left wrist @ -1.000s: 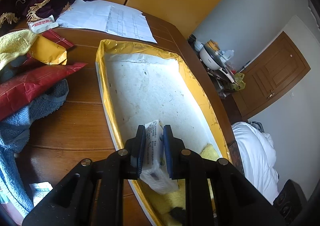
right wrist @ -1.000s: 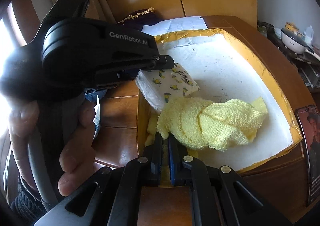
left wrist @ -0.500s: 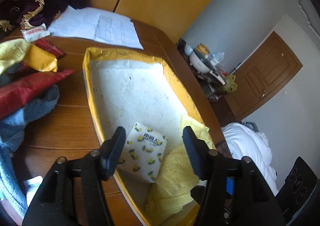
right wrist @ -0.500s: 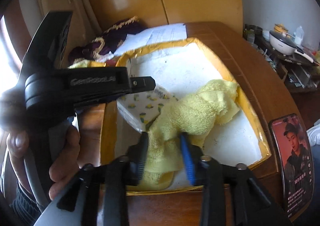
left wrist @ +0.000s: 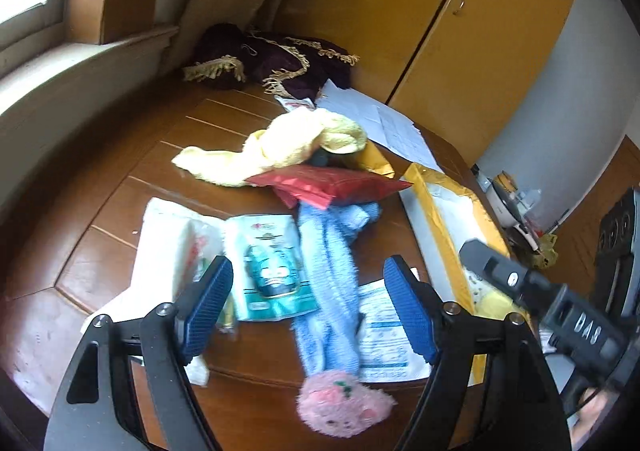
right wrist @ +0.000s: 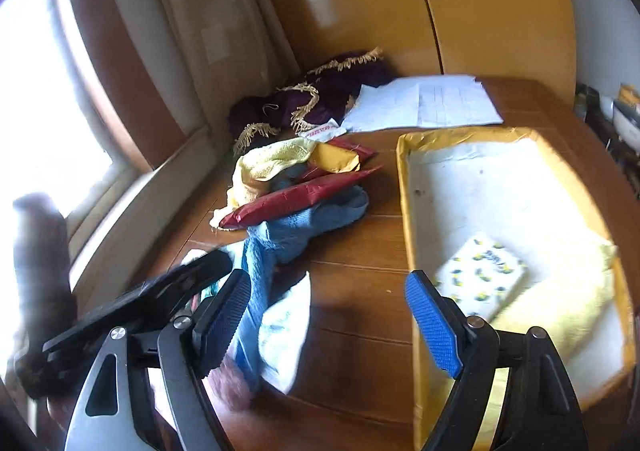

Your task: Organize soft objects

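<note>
I note both hand-held grippers, left [left wrist: 308,305] and right [right wrist: 328,321], gaping, empty; blue towel [left wrist: 328,291] lies crumpled on desk [left wrist: 120,179].

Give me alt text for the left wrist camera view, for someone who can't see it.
The open left gripper hovers over a wooden table, its jaws framing a blue towel with a pink plush end. Beyond lie a teal packet, a red pouch, a yellow towel and a yellow-rimmed box.

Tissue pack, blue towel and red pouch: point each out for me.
tissue pack [right wrist: 482,278], right wrist view, middle of its lemon-print top
blue towel [left wrist: 328,275], left wrist view, mid-length of the strip
red pouch [left wrist: 334,181], left wrist view, centre of its face
</note>
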{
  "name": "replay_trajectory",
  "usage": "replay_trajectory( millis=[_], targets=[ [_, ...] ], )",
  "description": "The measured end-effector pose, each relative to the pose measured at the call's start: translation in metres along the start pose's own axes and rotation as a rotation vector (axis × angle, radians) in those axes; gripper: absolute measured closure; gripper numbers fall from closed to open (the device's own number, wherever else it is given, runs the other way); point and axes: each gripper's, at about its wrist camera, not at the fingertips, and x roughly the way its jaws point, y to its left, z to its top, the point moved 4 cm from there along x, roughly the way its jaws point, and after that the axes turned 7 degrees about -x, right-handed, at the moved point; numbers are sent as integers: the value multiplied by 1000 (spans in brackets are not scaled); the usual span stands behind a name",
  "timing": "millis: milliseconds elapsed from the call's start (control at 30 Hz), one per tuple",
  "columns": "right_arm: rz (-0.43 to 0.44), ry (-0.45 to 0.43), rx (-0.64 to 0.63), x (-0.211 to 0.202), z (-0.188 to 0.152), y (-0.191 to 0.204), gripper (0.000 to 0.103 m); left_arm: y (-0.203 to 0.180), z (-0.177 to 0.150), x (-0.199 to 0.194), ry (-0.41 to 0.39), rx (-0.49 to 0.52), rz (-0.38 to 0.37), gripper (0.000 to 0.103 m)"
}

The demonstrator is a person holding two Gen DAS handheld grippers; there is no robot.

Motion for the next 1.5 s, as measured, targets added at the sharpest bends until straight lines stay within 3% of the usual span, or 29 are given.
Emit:
replay_trajectory(
  millis=[67,300,400,533,733,867,967,1067,1133,1200,1233,1333,1500],
  targets=[
    [6,-7,15,10,6,2,21,4,-8,-1,19,16,-9,25],
    [-49,150,-6,75,0,8,21,-15,-45,-7,75,172,-47,28],
    [-103,179,-52,88,-3,11,22,-19,-60,-3,124,217,-60,40],
    [-179,174,-112,101,0,15,26,-25,-68,2,121,244,-29,57],
    [-162,178,-154,106,2,24,26,-20,-60,7,80,251,43,81],
    [-205,168,-207,110,-1,24,26,-11,-56,12,82,217,80,90],
    [-272,163,-239,110,-7,24,26,-5,-54,16,97,184,66,90],
    [-220,167,-231,112,-6,30,26,3,-51,16,127,110,16,87],
    [-198,176,-212,118,-3,29,26,5,-50,15,142,75,-21,63],
    [-148,199,-169,126,-1,23,25,3,-51,10,122,81,-44,45],
    [-139,206,-148,130,-2,19,18,0,-52,6,108,99,-61,45],
    [-143,181,-156,129,-3,16,17,-14,-58,-4,60,182,-67,45],
    [-171,183,-195,131,-5,17,7,-30,-71,2,38,313,22,45]
  ],
)
